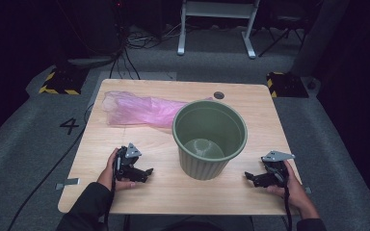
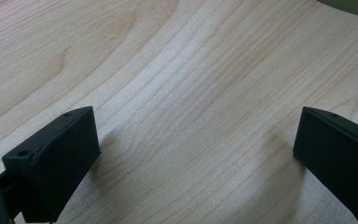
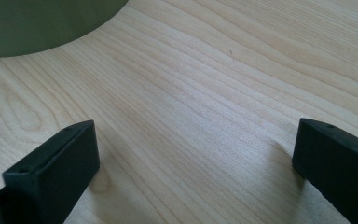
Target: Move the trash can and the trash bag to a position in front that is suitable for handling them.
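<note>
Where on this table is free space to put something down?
Bare wood lies right of the green bin, up to the table edge, and along the near edge between both grippers. The far left is crowded by the pink bag.

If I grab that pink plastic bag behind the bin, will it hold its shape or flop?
The pink bag lies flat and crumpled on the table, translucent and thin, so it will probably droop and trail from the jaws. It looks very light, so a push likely bunches it rather than slides it whole. Its glossy film may slip.
</note>
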